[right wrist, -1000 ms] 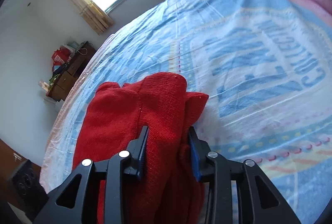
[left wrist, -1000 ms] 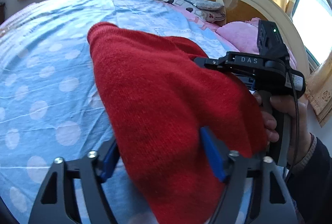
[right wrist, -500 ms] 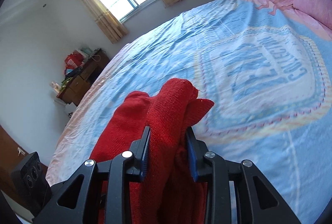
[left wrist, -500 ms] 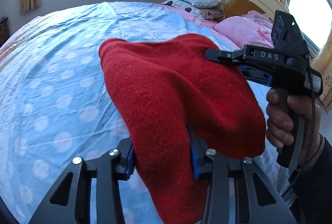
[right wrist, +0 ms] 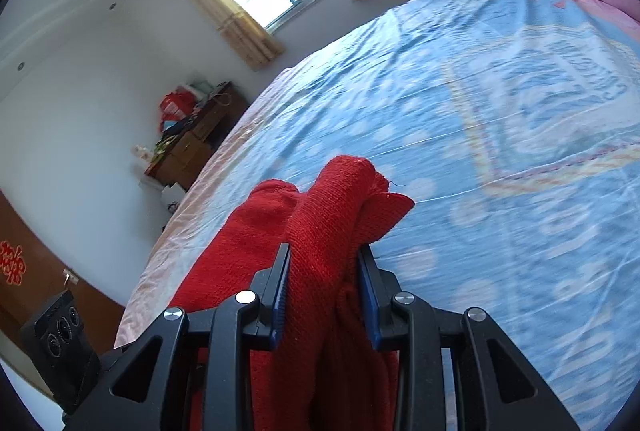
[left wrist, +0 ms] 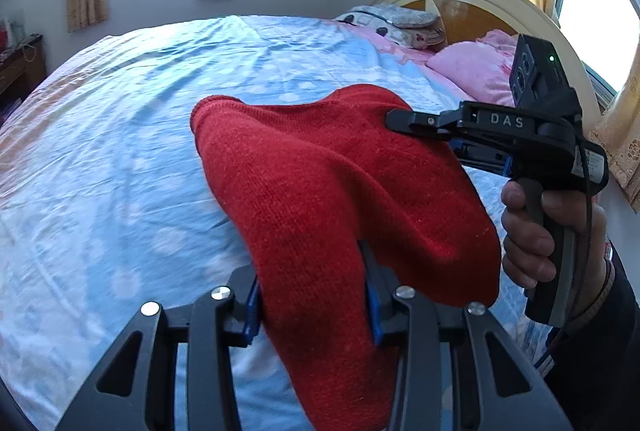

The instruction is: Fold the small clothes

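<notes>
**Red knit held up between both grippers, clear of the bed**

The red knit [left wrist: 332, 191] hangs in the air above the bed [left wrist: 120, 151], gripped at two places so it can be carried and laid as one piece rather than dragged over the sheet. The left gripper [left wrist: 312, 295] has just been closing, and its blue pads now pinch a thick fold of the knit near the lower edge; cloth spills down past its frame. The right gripper [right wrist: 324, 283] pinches a bunched corner, with folds poking forward beyond its tips. In the left view the right gripper reaches in from the side, a hand [left wrist: 548, 231] round its handle, its tips buried in the far edge of the knit.

Holding two separate points keeps the cloth spread between them, so a fold line can form where it sags. Judging by this, the garment is mid-fold and being lifted over; it touches the bed nowhere that shows. Pillows [left wrist: 472, 71] lie well apart, by the headboard.
</notes>
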`<state>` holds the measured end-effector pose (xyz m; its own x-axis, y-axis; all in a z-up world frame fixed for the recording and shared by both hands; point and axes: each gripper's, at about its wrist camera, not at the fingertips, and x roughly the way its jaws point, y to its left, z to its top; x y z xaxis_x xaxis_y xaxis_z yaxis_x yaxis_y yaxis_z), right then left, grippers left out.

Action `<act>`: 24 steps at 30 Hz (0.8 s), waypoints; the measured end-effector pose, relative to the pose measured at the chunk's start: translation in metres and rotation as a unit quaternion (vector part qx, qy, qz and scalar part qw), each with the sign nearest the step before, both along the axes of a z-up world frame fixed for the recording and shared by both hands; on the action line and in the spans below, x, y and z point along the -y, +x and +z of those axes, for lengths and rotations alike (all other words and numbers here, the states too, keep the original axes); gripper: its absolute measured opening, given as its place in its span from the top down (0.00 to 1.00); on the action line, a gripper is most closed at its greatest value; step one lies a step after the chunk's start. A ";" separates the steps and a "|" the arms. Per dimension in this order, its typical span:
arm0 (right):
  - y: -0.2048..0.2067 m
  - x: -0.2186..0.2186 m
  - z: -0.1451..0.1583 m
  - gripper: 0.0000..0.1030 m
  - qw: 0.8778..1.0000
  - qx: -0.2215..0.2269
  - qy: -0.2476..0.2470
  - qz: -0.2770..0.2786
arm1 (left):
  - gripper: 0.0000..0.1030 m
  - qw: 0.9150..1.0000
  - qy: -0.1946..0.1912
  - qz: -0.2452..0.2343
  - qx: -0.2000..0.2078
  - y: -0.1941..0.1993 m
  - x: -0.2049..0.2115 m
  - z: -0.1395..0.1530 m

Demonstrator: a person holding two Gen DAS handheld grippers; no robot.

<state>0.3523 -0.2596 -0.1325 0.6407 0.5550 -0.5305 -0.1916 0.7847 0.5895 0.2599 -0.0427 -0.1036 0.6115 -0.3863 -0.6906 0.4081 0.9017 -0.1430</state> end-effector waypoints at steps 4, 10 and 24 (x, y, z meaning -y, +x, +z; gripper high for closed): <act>-0.004 -0.029 0.007 0.70 1.000 0.008 0.001 0.021 | 0.59 1.000 -0.001 0.016 0.006 -0.009 -0.020 0.002; -0.005 -0.069 0.015 0.70 0.999 0.014 0.003 0.045 | 0.59 0.999 -0.003 0.045 0.015 -0.018 -0.049 0.006; -0.001 -0.144 0.012 0.70 0.995 0.012 0.010 0.095 | 0.59 0.995 0.003 0.096 0.023 -0.034 -0.099 0.005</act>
